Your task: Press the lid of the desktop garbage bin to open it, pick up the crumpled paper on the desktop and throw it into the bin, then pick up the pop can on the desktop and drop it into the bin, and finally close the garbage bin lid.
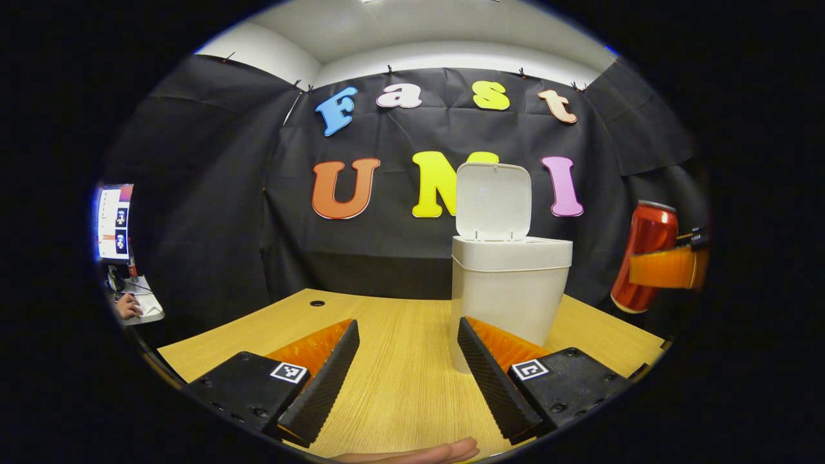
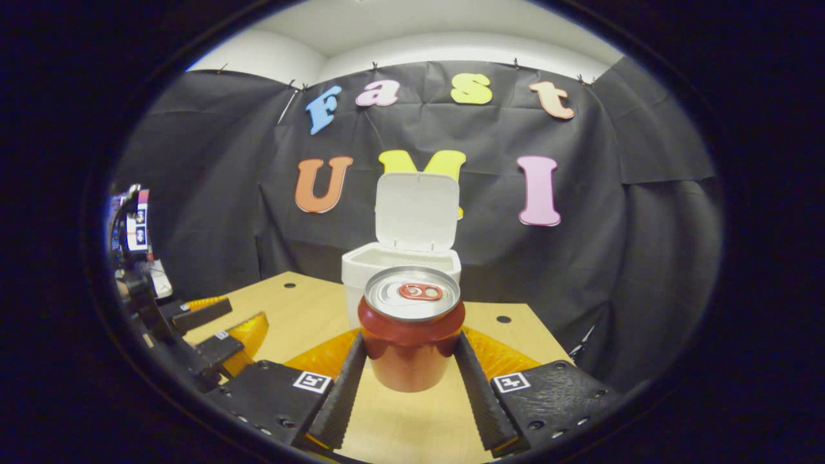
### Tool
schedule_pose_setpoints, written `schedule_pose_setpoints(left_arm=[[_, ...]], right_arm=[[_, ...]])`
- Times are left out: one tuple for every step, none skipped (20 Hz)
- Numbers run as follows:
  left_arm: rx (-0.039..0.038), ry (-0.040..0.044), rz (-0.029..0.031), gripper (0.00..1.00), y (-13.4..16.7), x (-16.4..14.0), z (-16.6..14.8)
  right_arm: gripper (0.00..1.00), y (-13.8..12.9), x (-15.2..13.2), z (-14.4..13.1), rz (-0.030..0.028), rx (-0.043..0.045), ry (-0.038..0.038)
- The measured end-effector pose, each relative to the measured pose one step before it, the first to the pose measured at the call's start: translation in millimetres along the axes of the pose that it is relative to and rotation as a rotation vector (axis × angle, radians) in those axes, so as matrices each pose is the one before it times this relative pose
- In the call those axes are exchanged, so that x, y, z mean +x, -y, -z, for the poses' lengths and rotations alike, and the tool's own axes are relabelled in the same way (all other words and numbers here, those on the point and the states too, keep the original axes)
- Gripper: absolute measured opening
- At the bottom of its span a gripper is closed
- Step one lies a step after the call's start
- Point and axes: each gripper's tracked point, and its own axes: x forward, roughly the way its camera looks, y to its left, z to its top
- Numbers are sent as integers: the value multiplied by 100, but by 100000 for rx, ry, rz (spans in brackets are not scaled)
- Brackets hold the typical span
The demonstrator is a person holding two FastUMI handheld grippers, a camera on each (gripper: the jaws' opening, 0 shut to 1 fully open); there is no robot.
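In the right gripper view, the pop can [image 2: 411,335] is held upright between the fingers of the right tongs [image 2: 410,370], both pressed against its sides, and it is raised above the worktop [image 2: 303,309]. Its silver top with the pull tab is seen from above. Directly behind the can stands the garbage bin [image 2: 361,270], with its lid [image 2: 417,211] swung up and standing nearly vertical at the back of the opening. The left tongs [image 2: 209,332] are seen at the far left edge of this view, low over the worktop and well apart from the bin.

In the left gripper view, the left tongs [image 1: 403,361] are spread apart with nothing between the fingers, only bare worktop [image 1: 399,367]. The garbage bin [image 1: 509,290] stands just beyond the finger nearer it, and its lid [image 1: 493,201] is upright. At the right edge of this view the pop can [image 1: 644,254] is seen tilted by the lens and clear of the worktop, with one finger of the right tongs [image 1: 667,267] across its side. Whether anything lies inside the bin cannot be told.
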Motion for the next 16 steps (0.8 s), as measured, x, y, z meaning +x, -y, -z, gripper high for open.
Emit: schedule_pose_setpoints(left_arm=[[1121,-889,-1675,99,-678,-81,29],[591,-681,-1503,99,-790,-64,-4],[240,78,-448,99,-325,-133,-181],[146,979,-165,99,-154,-257,-239],[-281,486,541,99,-136,-127,-229],[-525,438,1431,99,54,-76,-195],[-726,346,1558,99,89,-34,-180],[-487,264,518,99,-184,-91,-92],[-463,-319,-337,99,-536,-99,43],[-182,-654,-707,99,-422,88,76],[291,-600,-1420,99,-529,-122,65],[677,-213,-2166,99,-635,-72,-45],[690,882,-2415,99,-781,3,-202],[56,-20,-1585,99,-553,89,26],[-232,-725,-470,99,-119,213,257],[-435,-1356,209,99,-45,102,336]], right_arm=[[76,-208,323,-1332,-63,-131,379],[76,226,394,-1297,1485,587,687],[76,338,543,-1206,1827,486,909],[76,131,612,-1131,1864,71,847],[76,-125,767,-989,1297,30,873],[76,-210,822,-1054,1136,149,1081],[75,-286,962,-928,1158,-810,512],[76,-290,1143,-720,881,-1309,-59],[76,-458,1073,-705,-147,-1048,174],[77,-735,1244,-606,-1062,-768,-797],[76,-504,1282,-607,-557,-115,-62],[76,-453,1266,-468,-1145,328,-390],[76,-315,1473,-278,-977,364,-130],[76,-277,1357,-416,-1335,743,772],[76,178,1248,-475,380,-448,700],[77,567,1138,-323,1833,-1046,1137]])
